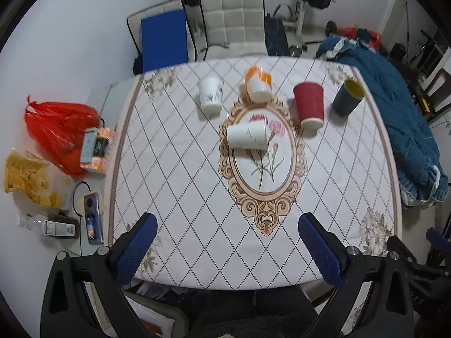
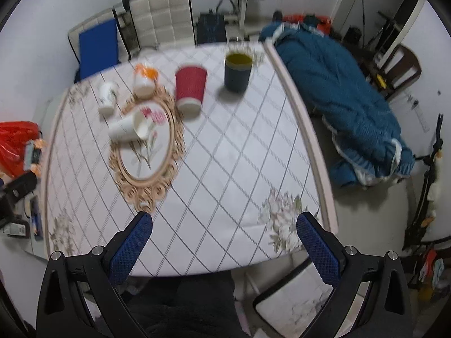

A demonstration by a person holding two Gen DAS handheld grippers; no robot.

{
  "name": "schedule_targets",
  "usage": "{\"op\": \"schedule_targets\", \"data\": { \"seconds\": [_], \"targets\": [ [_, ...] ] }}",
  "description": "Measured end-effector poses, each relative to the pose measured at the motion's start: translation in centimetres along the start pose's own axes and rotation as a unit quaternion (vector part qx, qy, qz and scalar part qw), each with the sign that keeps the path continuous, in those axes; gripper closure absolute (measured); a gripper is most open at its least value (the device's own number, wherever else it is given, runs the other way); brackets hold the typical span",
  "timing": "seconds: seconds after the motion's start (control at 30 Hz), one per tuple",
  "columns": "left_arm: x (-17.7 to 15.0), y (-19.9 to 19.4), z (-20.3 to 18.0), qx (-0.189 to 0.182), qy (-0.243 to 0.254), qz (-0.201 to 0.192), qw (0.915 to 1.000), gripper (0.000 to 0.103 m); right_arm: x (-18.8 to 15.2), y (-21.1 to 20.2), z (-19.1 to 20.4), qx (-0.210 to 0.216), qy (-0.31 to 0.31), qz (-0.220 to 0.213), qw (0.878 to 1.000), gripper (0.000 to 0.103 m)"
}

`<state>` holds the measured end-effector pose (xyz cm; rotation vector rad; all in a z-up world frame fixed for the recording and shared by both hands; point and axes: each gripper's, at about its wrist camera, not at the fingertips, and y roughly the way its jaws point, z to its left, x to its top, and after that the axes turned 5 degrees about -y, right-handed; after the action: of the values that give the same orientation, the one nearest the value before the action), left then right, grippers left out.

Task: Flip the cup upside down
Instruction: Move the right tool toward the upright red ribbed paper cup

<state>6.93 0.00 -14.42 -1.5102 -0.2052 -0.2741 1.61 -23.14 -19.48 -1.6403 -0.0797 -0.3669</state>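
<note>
The white paper cup [image 1: 247,138] lies on its side in the middle of the left wrist frame, on the upper part of the oval floral medallion [image 1: 263,166] printed on the tablecloth [image 1: 174,174]. It sits well above the left gripper [image 1: 228,222], whose blue-padded jaws are spread wide and hold nothing — the cup is well apart from them, roughly centred over the gap. In the right wrist view the same cup is at centre left, its open mouth facing right, far up and left of the right gripper [image 2: 224,221], which is likewise released with nothing between its pads.

Behind the lying cup stands a row: a white cup with a dark print [image 1: 210,97], a white-and-orange cup [image 1: 258,86], a red ribbed cup [image 1: 308,104] and a dark cup with a yellow inside [image 1: 348,97].

Only the left view shows the chips bag [image 1: 29,178] and bottle [image 1: 50,226] at lower left; only the right view shows the full blue quilt [image 2: 346,107] — and the floor beside it.
</note>
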Motion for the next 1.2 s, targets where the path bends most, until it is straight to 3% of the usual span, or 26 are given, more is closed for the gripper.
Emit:
{"op": "schedule_targets", "data": {
  "seconds": [0.53, 0.83, 1.2],
  "targets": [
    [6.1, 10.3, -7.0, 0.03, -0.009, 0.069, 0.9971, 0.0, 4.3, 14.3, -5.5, 0.025, -0.014, 0.101, 0.994, 0.0],
    [10.6, 15.2, -11.4, 0.019, 0.014, 0.088, 0.9958, 0.0, 7.3, 20.6, -7.3, 0.02, -0.029, 0.141, 0.989, 0.0],
    [17.3, 20.5, -15.8, -0.016, 0.024, 0.118, 0.9927, 0.0, 11.5, 24.6, -8.9, 0.019, -0.034, 0.151, 0.988, 0.0]
  ]
}}
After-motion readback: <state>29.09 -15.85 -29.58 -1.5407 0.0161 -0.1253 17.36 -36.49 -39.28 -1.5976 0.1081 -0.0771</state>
